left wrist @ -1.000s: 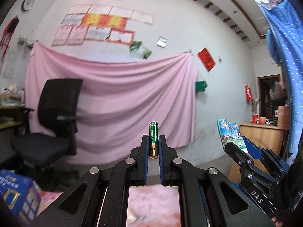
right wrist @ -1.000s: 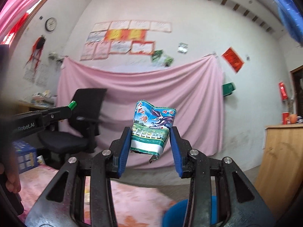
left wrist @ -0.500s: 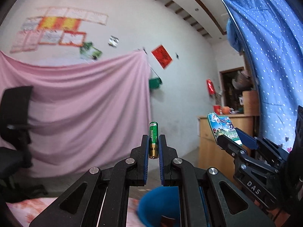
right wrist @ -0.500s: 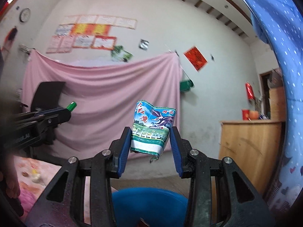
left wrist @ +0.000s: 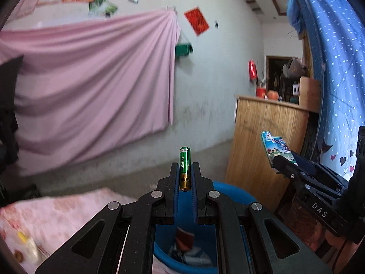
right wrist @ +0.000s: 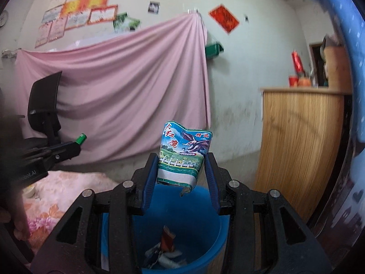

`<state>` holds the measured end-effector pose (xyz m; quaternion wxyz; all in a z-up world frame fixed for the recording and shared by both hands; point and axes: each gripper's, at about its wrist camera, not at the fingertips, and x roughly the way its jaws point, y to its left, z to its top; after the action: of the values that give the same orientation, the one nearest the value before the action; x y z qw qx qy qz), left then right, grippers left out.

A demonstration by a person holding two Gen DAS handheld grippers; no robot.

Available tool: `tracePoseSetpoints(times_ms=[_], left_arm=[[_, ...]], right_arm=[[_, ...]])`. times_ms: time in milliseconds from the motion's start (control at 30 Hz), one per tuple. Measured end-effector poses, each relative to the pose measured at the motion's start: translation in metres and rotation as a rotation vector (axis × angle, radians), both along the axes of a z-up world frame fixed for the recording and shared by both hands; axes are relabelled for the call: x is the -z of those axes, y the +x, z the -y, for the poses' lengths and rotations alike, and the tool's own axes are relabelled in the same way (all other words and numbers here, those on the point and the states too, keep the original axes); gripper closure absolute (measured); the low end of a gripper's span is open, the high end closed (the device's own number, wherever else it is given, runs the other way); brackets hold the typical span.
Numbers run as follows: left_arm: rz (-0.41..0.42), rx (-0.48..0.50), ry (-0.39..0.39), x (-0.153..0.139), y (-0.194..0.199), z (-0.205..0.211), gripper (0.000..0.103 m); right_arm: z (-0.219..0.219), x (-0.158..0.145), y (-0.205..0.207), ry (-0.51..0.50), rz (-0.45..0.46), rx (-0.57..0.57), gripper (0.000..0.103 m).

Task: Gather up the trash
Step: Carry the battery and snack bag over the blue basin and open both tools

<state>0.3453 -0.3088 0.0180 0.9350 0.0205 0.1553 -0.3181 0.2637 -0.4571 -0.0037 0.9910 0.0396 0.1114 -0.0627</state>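
Note:
My left gripper [left wrist: 184, 170] is shut on a green and gold battery [left wrist: 184, 166] that stands upright between the blue pads. My right gripper [right wrist: 181, 163] is shut on a crumpled printed cigarette pack [right wrist: 184, 154]. Below both grippers stands a blue bucket [right wrist: 212, 219] [left wrist: 232, 193] with a few scraps of trash at its bottom. The right gripper with the pack [left wrist: 277, 147] shows at the right in the left wrist view. The left gripper with the battery tip [right wrist: 81, 139] shows at the left in the right wrist view.
A pink flowered cloth [left wrist: 59, 212] [right wrist: 68, 189] covers the surface left of the bucket, with small bits on it. A wooden cabinet [right wrist: 298, 141] stands to the right. A black office chair [right wrist: 43, 111] and a pink sheet [left wrist: 91, 80] are by the wall.
Both grippers have swung to the right and tilted down with their loads. The blue bucket has come into view beneath them; the chair has slid off to the left.

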Motion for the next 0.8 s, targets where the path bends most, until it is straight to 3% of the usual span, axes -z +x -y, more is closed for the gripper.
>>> tracePoseSetpoints(times_ms=[367,667,800], left_arm=[[-0.380,-0.009,0.027,0.019,0.054,0.007,0.096],[-0.581,-0.012,0.072,0.035,0.081,0.015,0.096],[-0.624,-0.007,0.080,0.040,0.085,0.015,0.096]], right_arm=[[0.008,0.031,0.025,0.100,-0.209,-0.049,0.036],[0.012,0.054,0.042,0.168,-0.351,-0.091,0.036],[0.015,0.059,0.046,0.197,-0.385,-0.100,0.035]])
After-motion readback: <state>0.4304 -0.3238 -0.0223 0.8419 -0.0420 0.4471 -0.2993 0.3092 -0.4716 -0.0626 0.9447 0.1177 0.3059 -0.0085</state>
